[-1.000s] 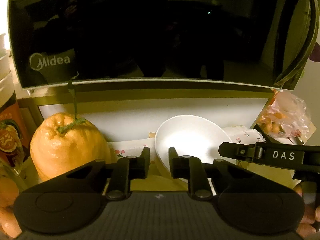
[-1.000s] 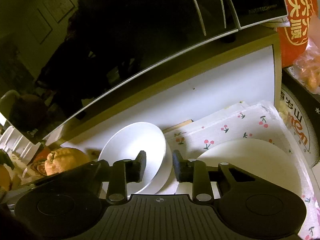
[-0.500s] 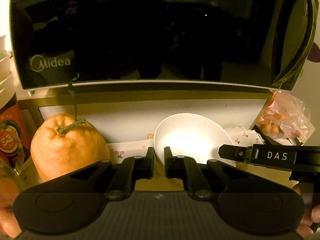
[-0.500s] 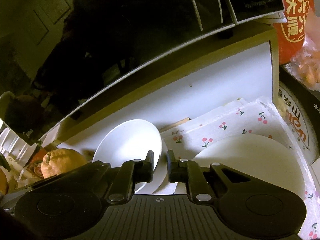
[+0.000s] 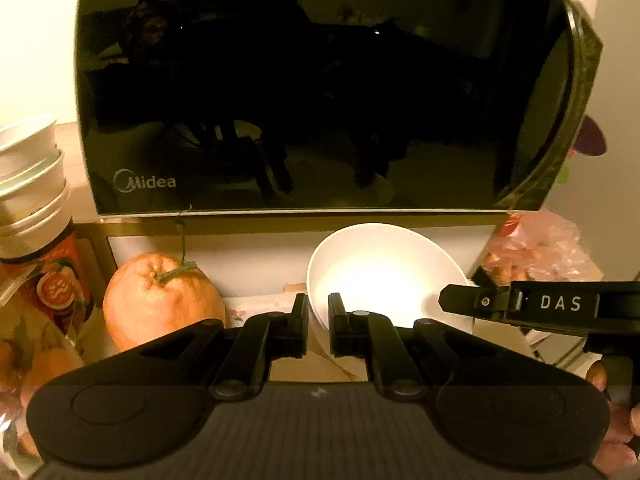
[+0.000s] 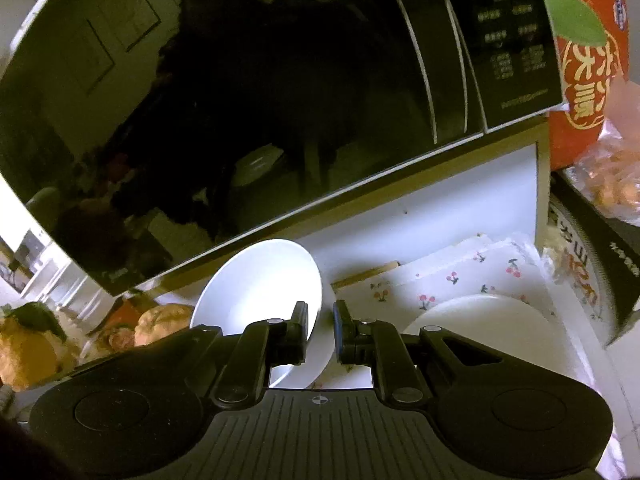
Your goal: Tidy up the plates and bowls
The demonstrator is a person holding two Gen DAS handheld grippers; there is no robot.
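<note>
The bowl (image 5: 384,276) is pinched at opposite rims now, our left gripper (image 5: 318,320) and right gripper (image 6: 322,326) both clenched on it. It's lifted, tilted, just under the microwave (image 5: 320,92) beside the plate (image 6: 480,320) — next we carry it off to stack.

Ahead of the gripper stands a microwave (image 5: 320,92), its dark glass door mirroring a dim room. Its control panel (image 6: 508,40) sits right of the door. It rests on a shelf with a wooden front edge (image 5: 304,222) and a white back wall (image 6: 420,216) below. Pale wall (image 5: 36,48) shows to the left, under warm yellowish light.
</note>
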